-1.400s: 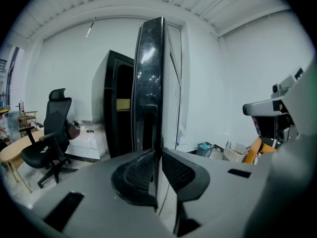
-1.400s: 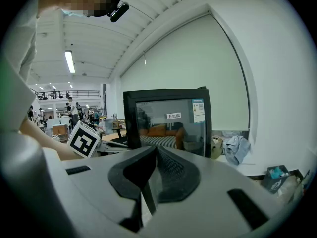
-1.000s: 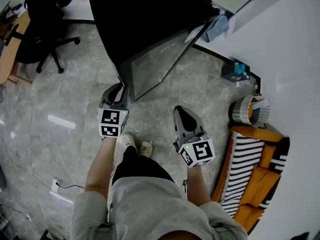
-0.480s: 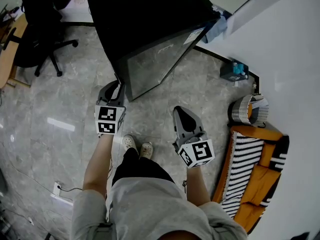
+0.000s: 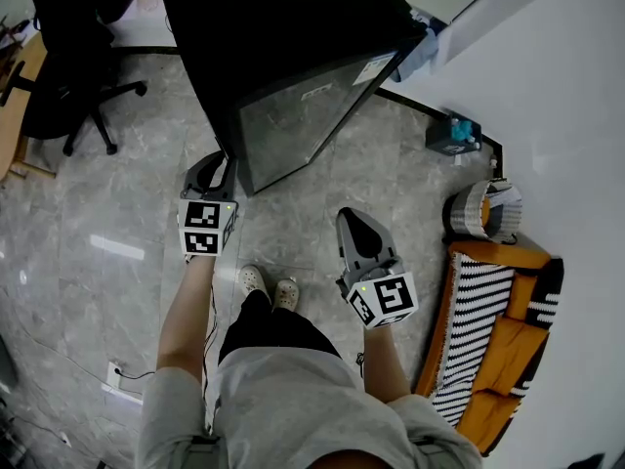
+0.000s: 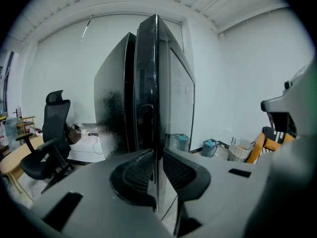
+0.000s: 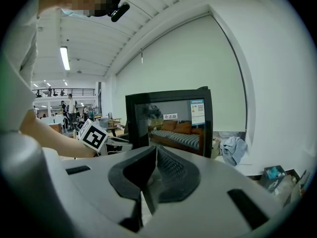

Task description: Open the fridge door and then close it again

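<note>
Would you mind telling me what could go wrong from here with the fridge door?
1. The left gripper has its fingers pinched only on the thin free edge of the fridge door; they could slip off and let the door swing loose.
2. The right gripper hangs shut and empty in front of the door's glass face; a wider swing might strike it.
3. The person's shoes stand near the door's free edge and might get caught.

There was one fridge (image 5: 293, 57), one office chair (image 5: 63, 86), one striped sofa (image 5: 488, 345), one basket (image 5: 480, 208), and two tools: left tool (image 5: 217, 161), right tool (image 5: 354, 215).
</note>
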Available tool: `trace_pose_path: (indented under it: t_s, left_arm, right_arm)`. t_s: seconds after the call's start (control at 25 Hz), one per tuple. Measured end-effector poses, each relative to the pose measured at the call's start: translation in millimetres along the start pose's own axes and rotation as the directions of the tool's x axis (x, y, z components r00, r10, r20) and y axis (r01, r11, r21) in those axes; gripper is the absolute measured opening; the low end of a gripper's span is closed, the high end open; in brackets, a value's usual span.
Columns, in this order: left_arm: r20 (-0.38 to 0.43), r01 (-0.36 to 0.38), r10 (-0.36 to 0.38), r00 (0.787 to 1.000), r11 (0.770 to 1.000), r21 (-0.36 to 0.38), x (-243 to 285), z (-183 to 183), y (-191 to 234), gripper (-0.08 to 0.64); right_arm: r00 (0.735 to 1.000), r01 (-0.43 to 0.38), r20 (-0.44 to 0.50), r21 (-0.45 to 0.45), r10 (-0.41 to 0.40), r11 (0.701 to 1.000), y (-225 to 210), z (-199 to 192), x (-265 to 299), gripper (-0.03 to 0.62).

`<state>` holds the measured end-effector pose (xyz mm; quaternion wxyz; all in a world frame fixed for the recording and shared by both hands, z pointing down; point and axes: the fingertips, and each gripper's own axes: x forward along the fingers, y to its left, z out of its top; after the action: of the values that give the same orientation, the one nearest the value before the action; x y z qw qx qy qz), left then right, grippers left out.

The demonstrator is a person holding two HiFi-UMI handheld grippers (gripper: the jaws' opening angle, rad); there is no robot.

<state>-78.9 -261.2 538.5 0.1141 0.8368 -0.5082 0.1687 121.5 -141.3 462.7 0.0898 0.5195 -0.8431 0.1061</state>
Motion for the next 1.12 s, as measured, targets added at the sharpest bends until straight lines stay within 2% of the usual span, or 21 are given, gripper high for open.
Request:
trace_pose_path:
  t_s: [0.76, 1.0, 1.12]
  left_arm:
    - [0.0, -0.003, 0.003, 1.0, 1.0, 0.022, 10, 4, 15, 0.06]
    - [-0.017, -0.02, 0.02, 1.0, 1.0, 0.024, -3, 1, 17, 0.059]
    - [-0.011, -0.03, 0.03, 0.999, 0.999, 0.023, -16, 0, 16, 0.022]
  right_arm:
    - [1.0, 0.027, -0.005, 0.005, -0.027, 1.0, 0, -1, -1, 0.023]
    - [1.0, 0.016, 0.01, 0.012, -0.016, 1.0, 5, 5, 1, 0.023]
    - [1.0, -0.003, 0.017, 0.001, 0.003, 1.0, 9, 9, 2, 0.023]
